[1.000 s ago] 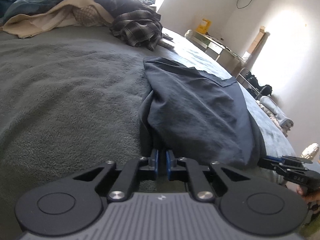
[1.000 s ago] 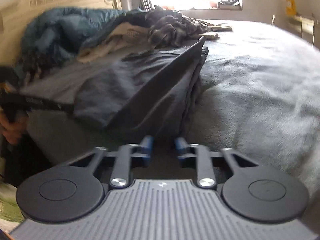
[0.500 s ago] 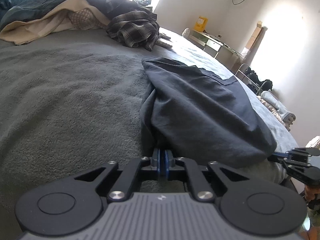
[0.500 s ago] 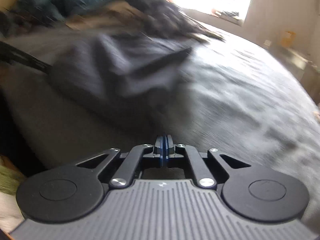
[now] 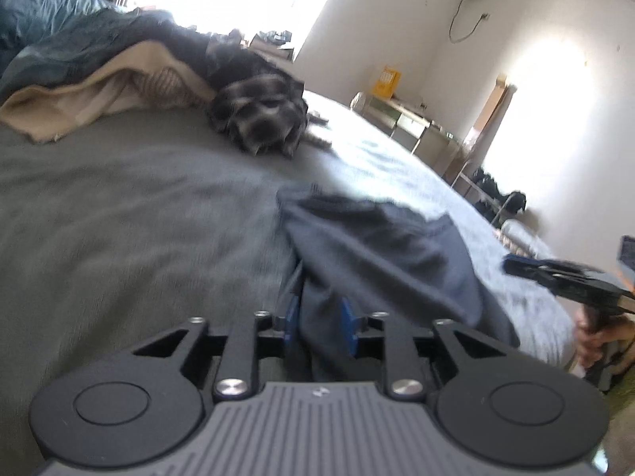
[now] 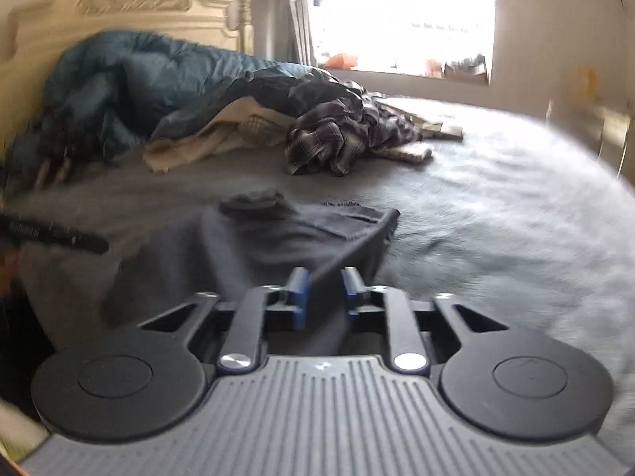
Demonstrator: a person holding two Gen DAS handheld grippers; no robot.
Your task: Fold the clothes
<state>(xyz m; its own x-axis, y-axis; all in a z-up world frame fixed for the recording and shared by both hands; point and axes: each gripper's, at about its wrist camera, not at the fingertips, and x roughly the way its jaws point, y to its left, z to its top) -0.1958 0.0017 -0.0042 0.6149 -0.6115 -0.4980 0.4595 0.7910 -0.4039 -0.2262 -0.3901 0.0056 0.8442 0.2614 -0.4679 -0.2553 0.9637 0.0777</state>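
Observation:
A dark navy garment [image 5: 397,250] lies folded on the grey blanket [image 5: 119,218] of a bed. My left gripper [image 5: 318,313] is at its near left edge. Its jaws are opening, with a fold of the cloth still between the blue pads. In the right wrist view the same garment [image 6: 285,238] runs up into my right gripper [image 6: 322,293], whose jaws are also opening around a ridge of the fabric. Each gripper shows in the other's view: the right gripper [image 5: 516,267] at the right edge, the left gripper [image 6: 99,245] at the left edge.
A crumpled plaid shirt [image 6: 337,135], a beige cloth [image 5: 79,99] and a blue duvet [image 6: 139,79] are heaped at the head of the bed by a cream headboard [image 6: 131,0]. A desk [image 5: 412,119] stands past the bed's right side. A person's hand [image 5: 595,341] holds the right gripper.
Both grippers were shut on the garment's near edge; now both sets of jaws stand apart. Both hands have risen, and the garment's near edge has been drawn up with them.

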